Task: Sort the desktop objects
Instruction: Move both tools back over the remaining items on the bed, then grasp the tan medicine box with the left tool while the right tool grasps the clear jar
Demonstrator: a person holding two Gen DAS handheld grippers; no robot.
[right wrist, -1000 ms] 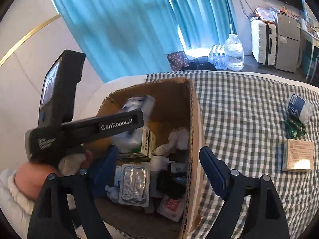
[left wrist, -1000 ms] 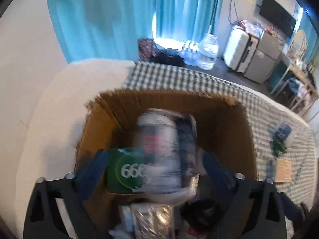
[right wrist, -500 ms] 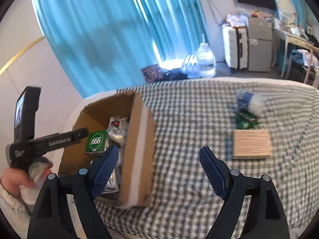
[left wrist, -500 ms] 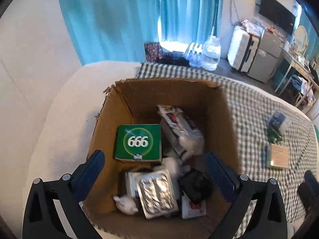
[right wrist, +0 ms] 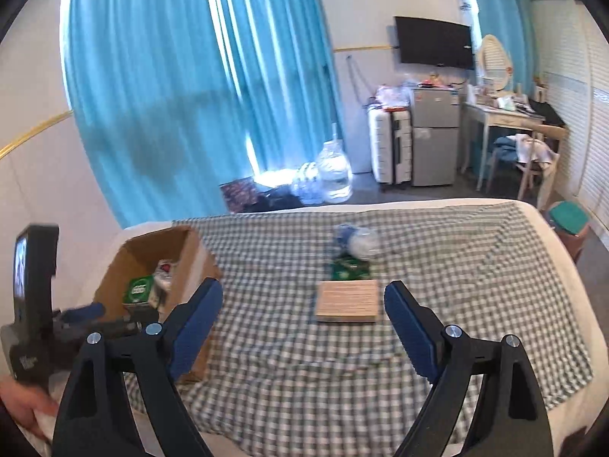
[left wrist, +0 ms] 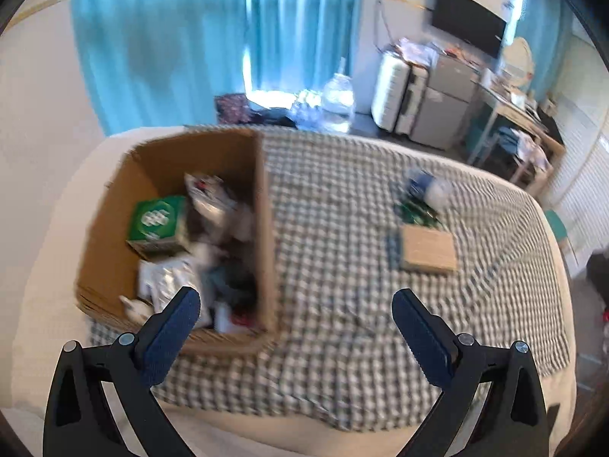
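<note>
A tan box [right wrist: 348,300] is seen on the checked cloth [right wrist: 456,266], ahead of and between the spread fingers of the right tongs [right wrist: 302,314], which are opening on nothing. The left tongs [left wrist: 295,321] are released too, the carton [left wrist: 266,228] lying ahead to their left.

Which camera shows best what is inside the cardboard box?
The left wrist view: it looks down into the cardboard box, showing the green carton and packets, though blurred. The right wrist view sees the box from lower, mostly hiding its contents.
</note>
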